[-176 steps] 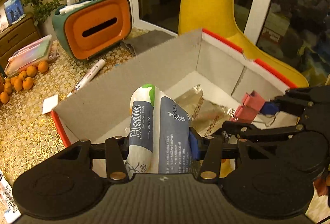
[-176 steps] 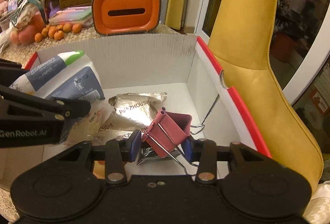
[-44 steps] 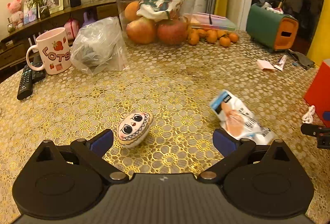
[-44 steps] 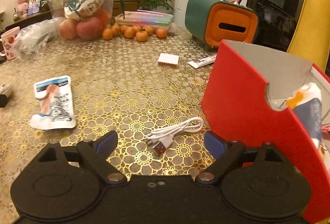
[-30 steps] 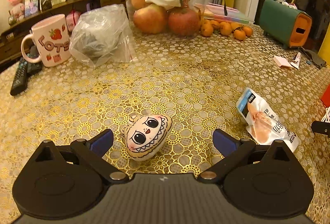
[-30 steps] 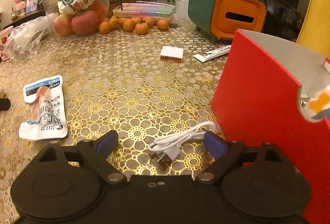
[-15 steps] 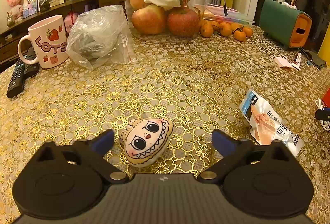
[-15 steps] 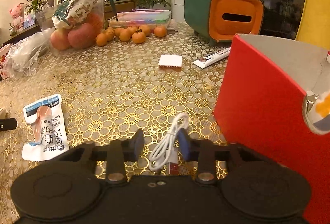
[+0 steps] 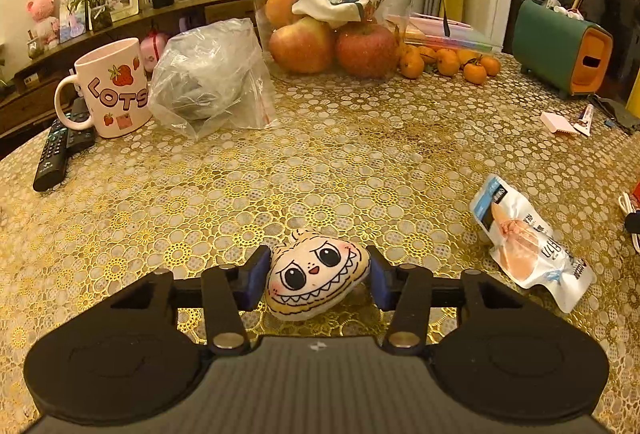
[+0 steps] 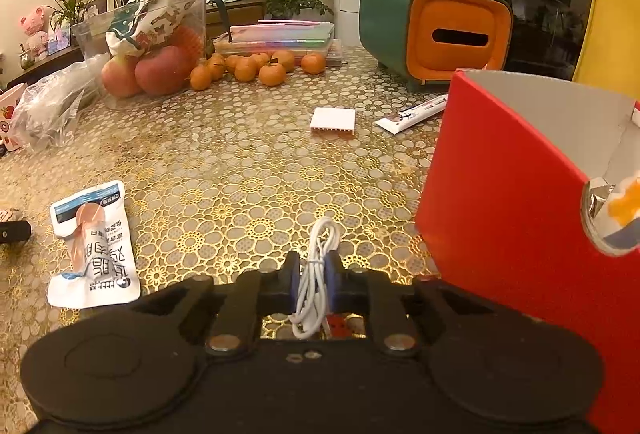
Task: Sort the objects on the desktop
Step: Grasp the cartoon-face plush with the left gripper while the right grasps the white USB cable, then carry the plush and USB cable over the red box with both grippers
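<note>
pinching the toy face in our left claw and the loose cable in our right claw, we risk loops snagging the red box.

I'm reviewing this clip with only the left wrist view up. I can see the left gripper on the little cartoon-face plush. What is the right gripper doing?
Observer: The right gripper is shut on a coiled white cable; its jaws have just closed.
Operator: Is the cable lifted yet?
Observer: Cannot tell; its loop reaches forward over the gold tablecloth.
Operator: Where is the sorting box?
Observer: The red box stands just right of that gripper, its top open.
Operator: Anything in it?
Observer: Something silver and orange shows through a round cutout in its wall.
</note>
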Demonstrator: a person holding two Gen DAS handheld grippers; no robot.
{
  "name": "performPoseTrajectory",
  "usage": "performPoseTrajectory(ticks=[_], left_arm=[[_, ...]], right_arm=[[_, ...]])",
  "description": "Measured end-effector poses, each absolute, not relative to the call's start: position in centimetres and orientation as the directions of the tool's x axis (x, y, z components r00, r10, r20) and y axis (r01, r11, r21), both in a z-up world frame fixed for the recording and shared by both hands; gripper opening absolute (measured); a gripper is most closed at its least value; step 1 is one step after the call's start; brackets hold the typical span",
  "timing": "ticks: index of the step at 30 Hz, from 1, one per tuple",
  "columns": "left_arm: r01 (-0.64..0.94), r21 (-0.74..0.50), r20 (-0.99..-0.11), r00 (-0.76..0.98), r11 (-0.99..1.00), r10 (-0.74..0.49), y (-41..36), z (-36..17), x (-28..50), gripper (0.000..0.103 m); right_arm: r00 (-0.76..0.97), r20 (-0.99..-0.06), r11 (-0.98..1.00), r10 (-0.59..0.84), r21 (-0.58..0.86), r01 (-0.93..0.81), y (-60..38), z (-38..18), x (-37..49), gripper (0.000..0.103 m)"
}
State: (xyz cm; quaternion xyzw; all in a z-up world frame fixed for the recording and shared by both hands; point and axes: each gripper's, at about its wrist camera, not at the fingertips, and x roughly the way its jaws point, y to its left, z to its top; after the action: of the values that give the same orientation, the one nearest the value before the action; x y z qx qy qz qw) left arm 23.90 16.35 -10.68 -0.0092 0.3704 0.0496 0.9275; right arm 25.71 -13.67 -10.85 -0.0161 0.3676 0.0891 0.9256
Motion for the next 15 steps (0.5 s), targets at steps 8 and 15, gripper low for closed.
performPoseTrajectory(ticks=[8,15], left_arm=[[-0.043,0.015,-0.698,0.715,0.999,0.041,14.2,-9.4,22.7,0.049],[0.03,0.009,-0.704,0.71,1.0,-0.015,11.0,-7.7,21.2,0.049]], right_arm=[[0.718,-0.674,0.982,0.173,0.057,-0.182,-14.6,-9.5,24.4,0.011],[0.719,-0.665,0.976,0.202,0.074,-0.205,-15.5,-7.5,22.4,0.011]])
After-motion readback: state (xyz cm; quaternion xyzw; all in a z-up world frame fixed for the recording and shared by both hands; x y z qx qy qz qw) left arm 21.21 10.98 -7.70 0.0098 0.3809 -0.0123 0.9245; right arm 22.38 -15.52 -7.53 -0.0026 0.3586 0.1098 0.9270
